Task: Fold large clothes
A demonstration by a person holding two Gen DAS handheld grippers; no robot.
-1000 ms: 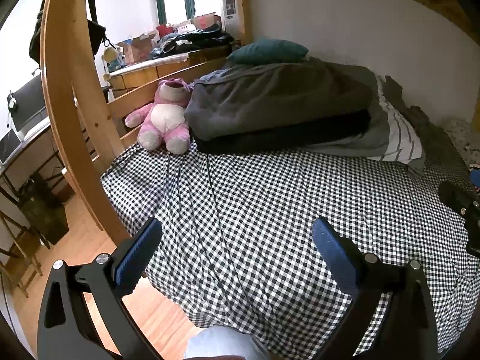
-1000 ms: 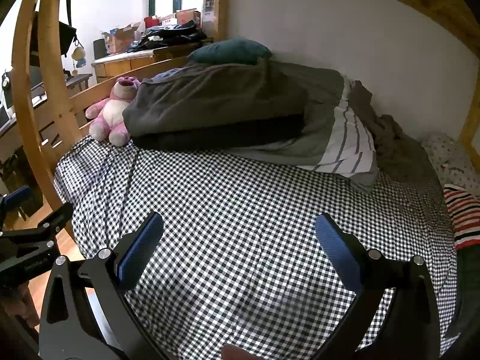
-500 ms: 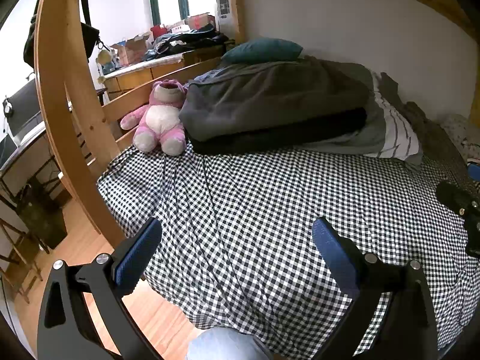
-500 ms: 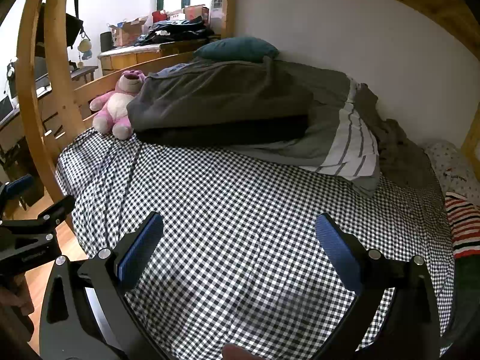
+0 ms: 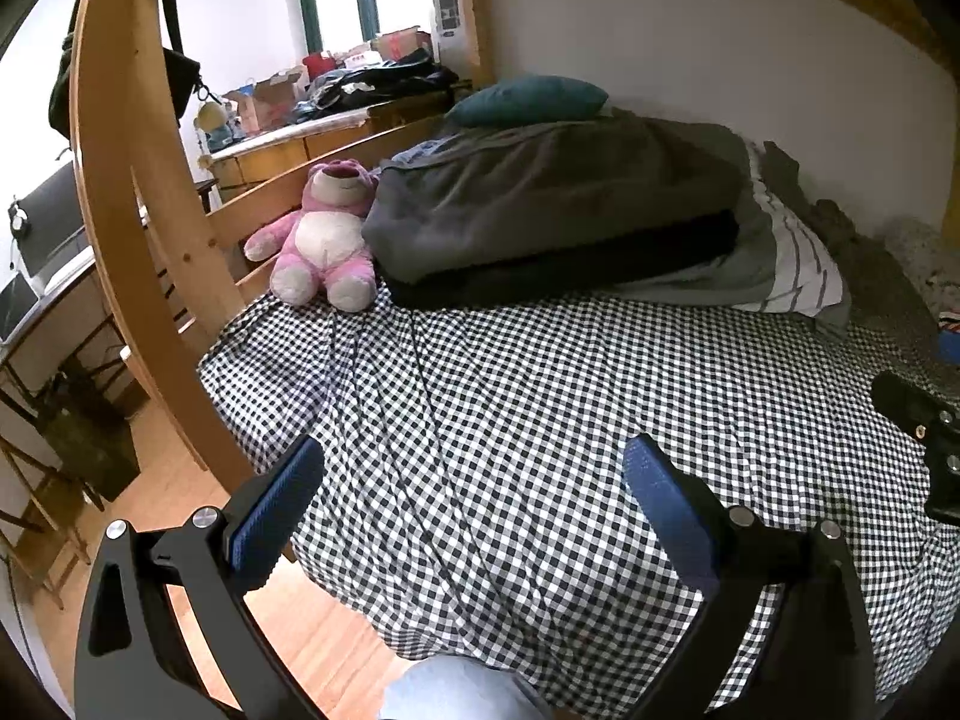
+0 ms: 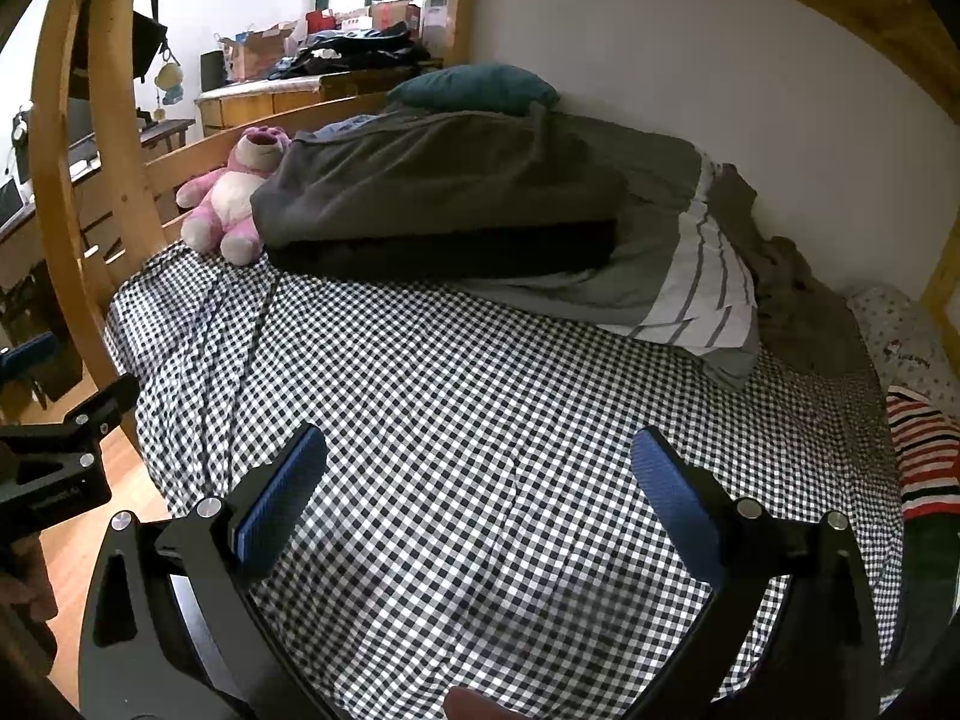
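A crumpled dark grey garment [image 6: 792, 300] lies along the wall at the back right of the bed, also showing in the left wrist view [image 5: 840, 240]. A red, white and black striped garment [image 6: 924, 456] sits at the right edge. My left gripper [image 5: 474, 468] hovers open over the checkered sheet [image 5: 540, 420] near the bed's front edge, holding nothing. My right gripper [image 6: 480, 450] is open too, above the middle of the sheet [image 6: 480, 390]. Each gripper shows at the edge of the other's view: the right gripper [image 5: 918, 420] and the left gripper [image 6: 66, 438].
Folded grey bedding [image 6: 444, 192] with a teal pillow [image 6: 474, 90] and a striped white cover [image 6: 708, 282] fills the far side. A pink teddy [image 5: 324, 240] leans on the wooden rail. A wooden bunk post [image 5: 138, 228] stands left. A knee [image 5: 456, 690] is below.
Both views have drifted only slightly over the bed. Both grippers stay open and hold nothing.
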